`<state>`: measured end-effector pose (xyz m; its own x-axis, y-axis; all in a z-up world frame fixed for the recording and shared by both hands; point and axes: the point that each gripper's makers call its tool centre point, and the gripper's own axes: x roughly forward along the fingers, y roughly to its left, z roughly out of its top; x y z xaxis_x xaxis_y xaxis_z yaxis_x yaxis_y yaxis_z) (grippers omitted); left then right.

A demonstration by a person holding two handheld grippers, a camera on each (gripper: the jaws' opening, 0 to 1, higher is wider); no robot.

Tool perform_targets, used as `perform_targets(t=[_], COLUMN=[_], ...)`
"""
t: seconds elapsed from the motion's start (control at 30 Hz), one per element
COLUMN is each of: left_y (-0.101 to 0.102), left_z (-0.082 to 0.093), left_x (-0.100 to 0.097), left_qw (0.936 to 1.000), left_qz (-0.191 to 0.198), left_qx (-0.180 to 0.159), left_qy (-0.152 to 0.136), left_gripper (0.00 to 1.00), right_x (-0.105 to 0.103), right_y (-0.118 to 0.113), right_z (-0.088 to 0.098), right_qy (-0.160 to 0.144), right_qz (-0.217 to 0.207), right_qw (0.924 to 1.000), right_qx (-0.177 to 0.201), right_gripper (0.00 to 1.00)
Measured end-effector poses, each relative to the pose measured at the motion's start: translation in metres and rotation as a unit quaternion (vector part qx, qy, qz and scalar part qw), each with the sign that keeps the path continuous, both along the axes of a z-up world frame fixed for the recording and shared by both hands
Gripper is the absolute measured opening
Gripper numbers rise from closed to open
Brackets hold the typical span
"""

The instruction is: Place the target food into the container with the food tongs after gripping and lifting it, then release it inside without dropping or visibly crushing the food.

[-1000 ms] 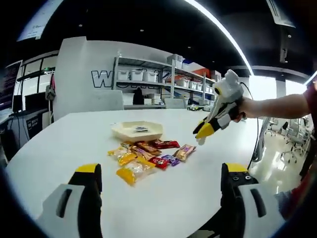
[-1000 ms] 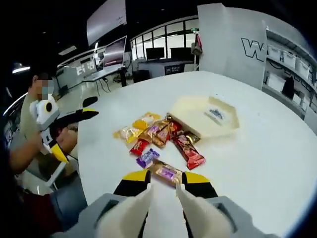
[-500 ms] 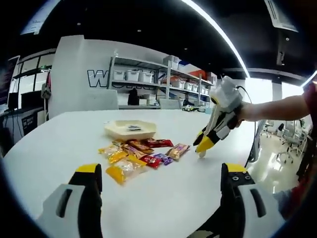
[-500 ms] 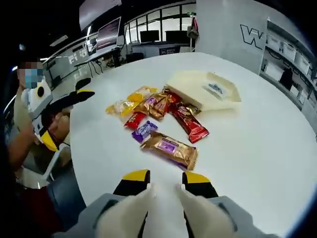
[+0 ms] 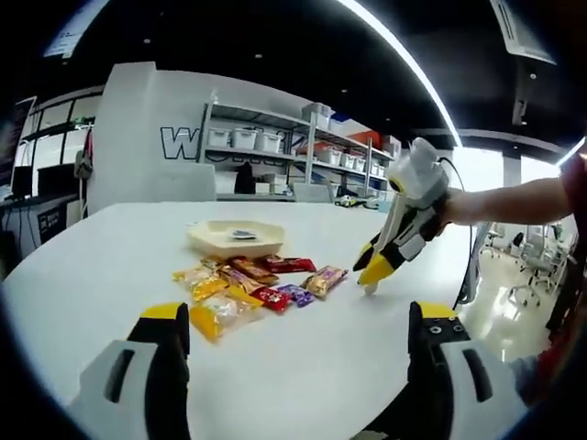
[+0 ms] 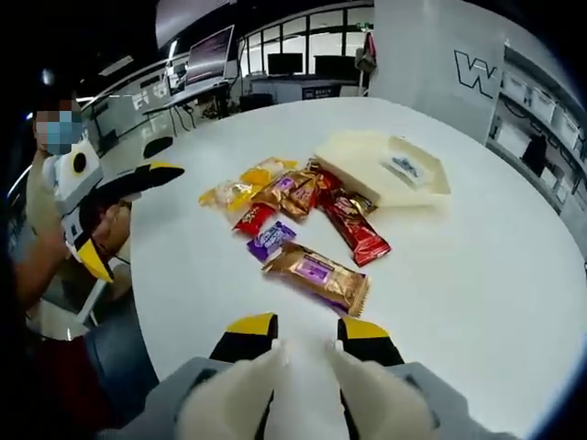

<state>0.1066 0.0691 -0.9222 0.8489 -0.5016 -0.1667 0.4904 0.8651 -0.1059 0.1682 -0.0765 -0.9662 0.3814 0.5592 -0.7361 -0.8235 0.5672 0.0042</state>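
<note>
Your right gripper (image 6: 305, 332) hovers with its jaws nearly together and empty, just short of the gold bar (image 6: 316, 276), which lies flat on the table (image 6: 477, 275) at the near edge of the snack pile, well apart from the tray (image 6: 367, 170). Your left gripper (image 5: 298, 325) is spread wide and empty, back from the pile. The bar looks light, with a slick crinkly wrapper and a likely brittle filling, so open up and pinch it gently across its narrow middle.
</note>
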Motion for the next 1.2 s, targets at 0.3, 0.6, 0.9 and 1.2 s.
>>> perform_targets(t=[0.3, 0.6, 0.9, 1.2], left_y=[-0.012, -0.04, -0.067, -0.072], left_z=[-0.003, 0.005, 0.026, 0.028], left_x=[-0.002, 0.0, -0.01, -0.012], left_qw=[0.9999, 0.9988, 0.9924, 0.9905], left_qz=[-0.013, -0.042, -0.101, -0.115], left_qx=[0.003, -0.023, -0.07, -0.074], left_qy=[0.007, 0.008, -0.009, -0.008], left_gripper=[0.98, 0.97, 0.93, 0.91], right_x=[-0.017, -0.031, -0.038, -0.027], right_y=[0.028, 0.048, 0.057, 0.062], right_z=[0.03, 0.071, 0.094, 0.087], right_qy=[0.038, -0.038, -0.077, -0.092], right_qz=[-0.023, 0.003, 0.019, 0.017], right_qw=[0.9889, 0.9748, 0.9612, 0.9612], right_qx=[0.142, 0.22, 0.264, 0.259], right_gripper=[0.2, 0.21, 0.21, 0.21])
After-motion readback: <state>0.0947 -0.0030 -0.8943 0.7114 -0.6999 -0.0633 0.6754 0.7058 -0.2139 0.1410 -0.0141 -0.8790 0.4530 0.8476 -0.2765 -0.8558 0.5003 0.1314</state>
